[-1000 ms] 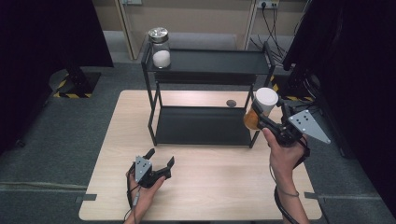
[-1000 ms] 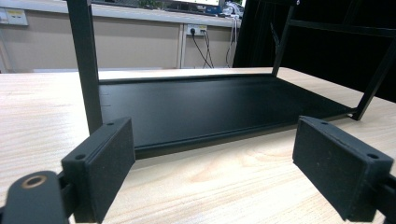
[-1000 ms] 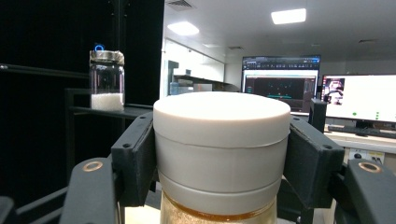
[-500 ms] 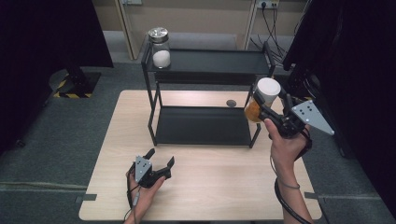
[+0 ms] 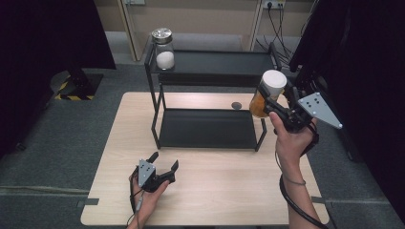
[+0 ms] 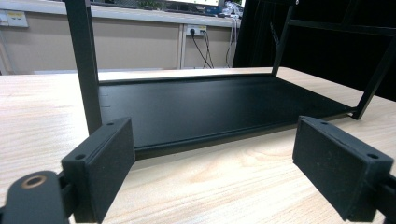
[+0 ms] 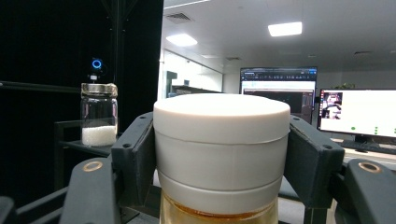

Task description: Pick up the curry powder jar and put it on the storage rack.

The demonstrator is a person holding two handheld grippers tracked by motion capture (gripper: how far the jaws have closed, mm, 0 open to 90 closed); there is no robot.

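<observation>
The right gripper (image 5: 271,106) is holding a white-lidded glass jar of amber liquid (image 5: 267,93) by its lid, jaws clamping both sides, in the air beside the black two-tier metal shelf rack (image 5: 210,71). The left gripper (image 5: 163,168) is resting on the light wooden worktop (image 5: 215,191), its jaws standing wide around nothing.

Black claws (image 5: 160,170), (image 5: 270,106); grey perforated triangular plate (image 5: 317,109); black cables; thin wrist bracelet (image 5: 290,182).
</observation>
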